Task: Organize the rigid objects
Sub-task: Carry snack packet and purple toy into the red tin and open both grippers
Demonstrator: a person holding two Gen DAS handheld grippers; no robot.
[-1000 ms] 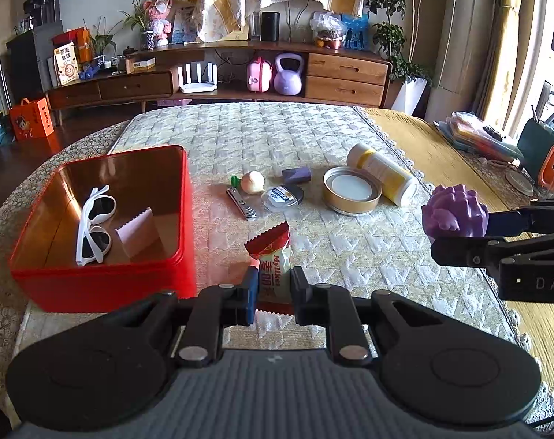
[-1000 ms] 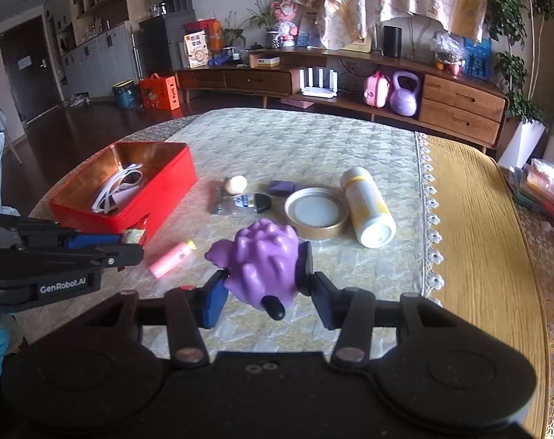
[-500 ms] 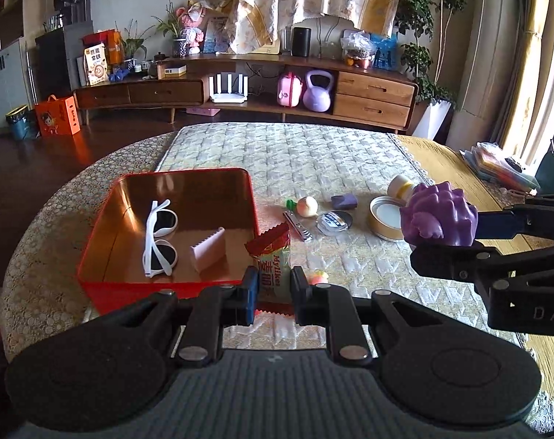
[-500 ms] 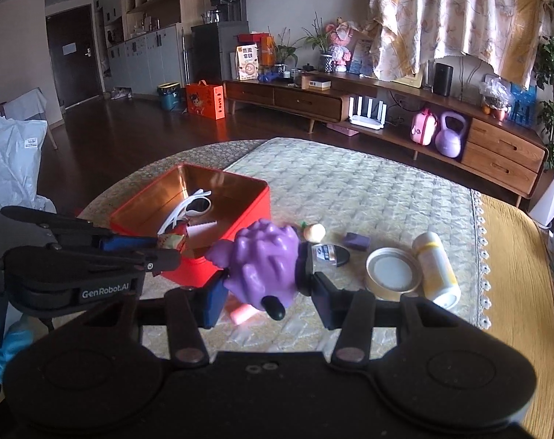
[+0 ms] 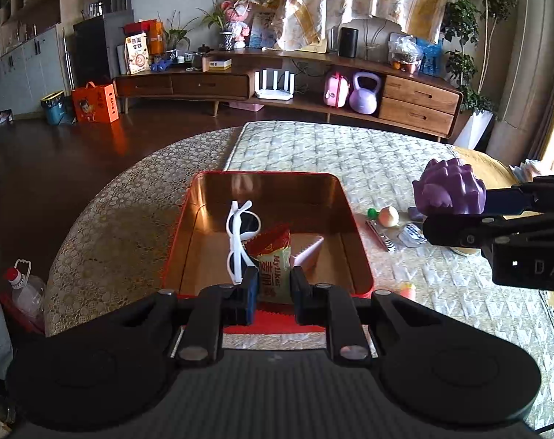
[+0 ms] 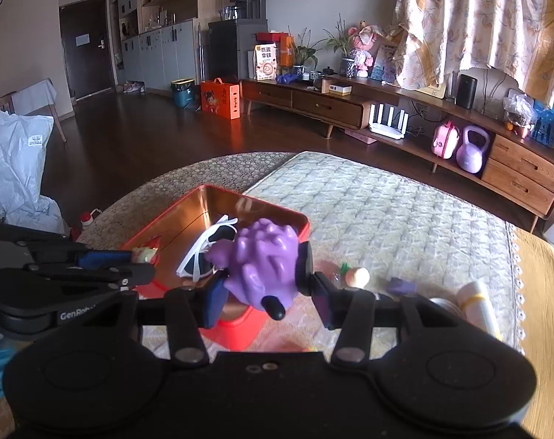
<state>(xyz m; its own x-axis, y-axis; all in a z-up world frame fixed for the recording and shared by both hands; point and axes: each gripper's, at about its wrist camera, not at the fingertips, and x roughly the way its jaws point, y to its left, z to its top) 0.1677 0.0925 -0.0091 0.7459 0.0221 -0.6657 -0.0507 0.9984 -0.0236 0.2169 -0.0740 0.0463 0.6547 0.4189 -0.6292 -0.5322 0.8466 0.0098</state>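
Two glossy items held: crinkly snack packet (image 5: 275, 270), knobbly purple toy (image 6: 266, 267).

- A red tin (image 5: 357, 241) with a coppery inside is seen.
- White-framed sunglasses (image 5: 240, 241) with dark lenses are seen.
- A red and green snack packet (image 5: 273, 263) is shown.
- A purple toy (image 6: 266, 263) is shown.
- A pale quilted cloth (image 5: 331, 150) with a diamond pattern is seen.

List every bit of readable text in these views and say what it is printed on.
"Mylikes": snack packet in the left gripper.
"GenRob", cut off: left gripper body, right wrist view.
"DA", cut off: right gripper body, left wrist view.
Chinese print on the packet, cereal box and orange box: too small.
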